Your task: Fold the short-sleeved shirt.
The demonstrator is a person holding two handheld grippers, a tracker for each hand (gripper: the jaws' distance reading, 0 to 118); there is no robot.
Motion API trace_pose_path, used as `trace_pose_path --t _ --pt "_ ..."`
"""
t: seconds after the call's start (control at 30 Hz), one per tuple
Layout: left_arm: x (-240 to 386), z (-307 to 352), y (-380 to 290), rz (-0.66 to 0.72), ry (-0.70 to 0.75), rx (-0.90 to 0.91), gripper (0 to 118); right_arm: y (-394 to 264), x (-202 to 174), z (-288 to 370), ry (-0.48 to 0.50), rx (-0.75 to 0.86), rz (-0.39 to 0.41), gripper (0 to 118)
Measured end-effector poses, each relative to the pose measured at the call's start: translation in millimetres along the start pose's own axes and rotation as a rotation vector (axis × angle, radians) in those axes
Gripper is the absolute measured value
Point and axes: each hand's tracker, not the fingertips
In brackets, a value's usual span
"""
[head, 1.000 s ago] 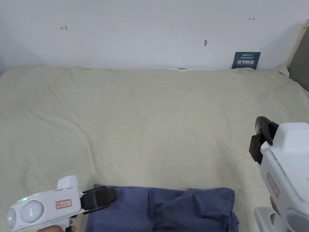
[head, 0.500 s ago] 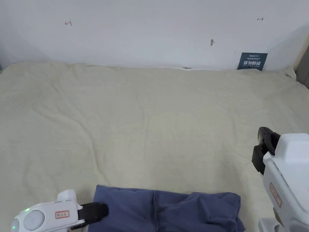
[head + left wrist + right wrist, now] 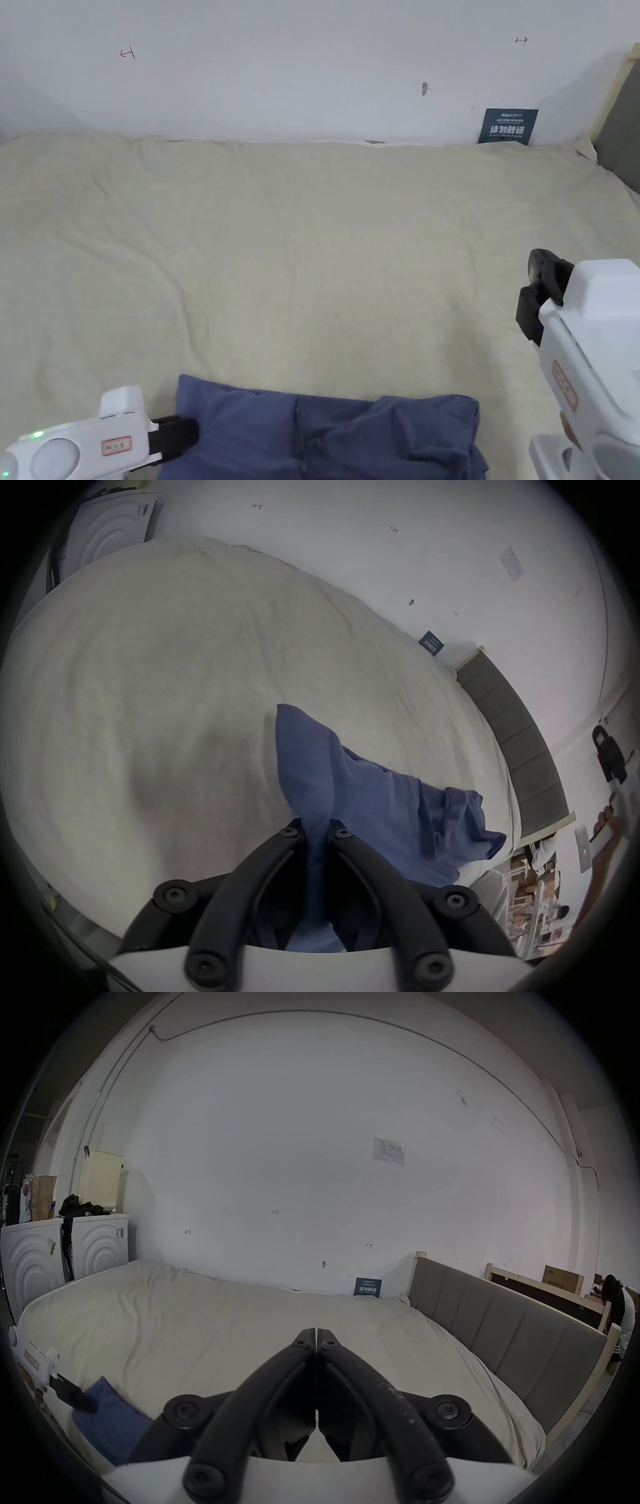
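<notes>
A blue short-sleeved shirt lies bunched at the near edge of the cream bed. My left gripper is shut on the shirt's left edge; in the left gripper view the blue cloth runs between its jaws, with the gripper clamped on it. The right gripper hovers above the bed at the right, apart from the shirt. In the right gripper view its jaws meet with nothing between them, the gripper pointing at the far wall, and the shirt lies low at the left.
A grey padded headboard bounds the bed on the right. A small blue sign leans on the white wall behind the bed. White cabinets stand past the bed's left end. A person sits far right.
My left gripper has drawn back toward the near edge, pulling the shirt's left edge with it. The right gripper has stayed roughly in place.
</notes>
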Motion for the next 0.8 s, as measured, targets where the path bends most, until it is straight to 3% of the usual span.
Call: trace_pose_path --t 0.17,0.37,0.6,0.8 --pt "-29.2 40.4 9.5 -0.037 0.155 0.031 11 2.6 0.0 1.5 0.014 0.022 -0.01 1" --pt "-31.1 72.8 15.3 -0.022 0.224 0.053 11 7.9 -8.4 6.2 0.033 0.03 -0.01 1" --pt "68.4 69.1 30.3 -0.16 0.14 0.03 11 8.8 -8.7 7.7 0.047 0.038 -0.017 1" --pt "159.0 28.1 30.1 -0.316 0.084 -0.079 11 9.5 -0.6 14.2 0.029 0.041 -0.035 1"
